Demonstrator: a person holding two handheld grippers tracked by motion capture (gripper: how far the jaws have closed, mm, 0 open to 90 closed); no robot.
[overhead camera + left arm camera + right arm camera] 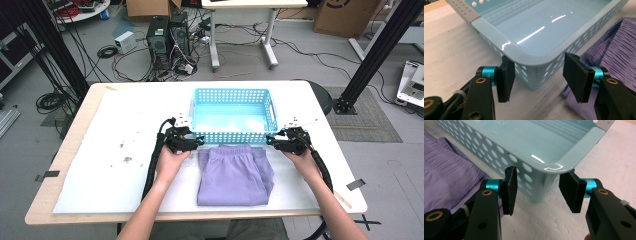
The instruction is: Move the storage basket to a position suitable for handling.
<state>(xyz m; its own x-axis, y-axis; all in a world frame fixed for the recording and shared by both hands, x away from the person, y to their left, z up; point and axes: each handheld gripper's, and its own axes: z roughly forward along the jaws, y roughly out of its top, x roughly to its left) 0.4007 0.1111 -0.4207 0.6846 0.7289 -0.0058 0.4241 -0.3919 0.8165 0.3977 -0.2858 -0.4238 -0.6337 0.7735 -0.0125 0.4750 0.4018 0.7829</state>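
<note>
High view shows your left claw (196,141) and right claw (272,141) at the near corners of the blue basket (233,93), jaws apart around each corner, nothing clamped. The folded purple garment (234,175) lies on the bench (100,150) just before it; by my reading, loading hasn't begun.

A lab: computer towers (167,40), tangled floor cables (107,52), black frame struts (382,47).
</note>
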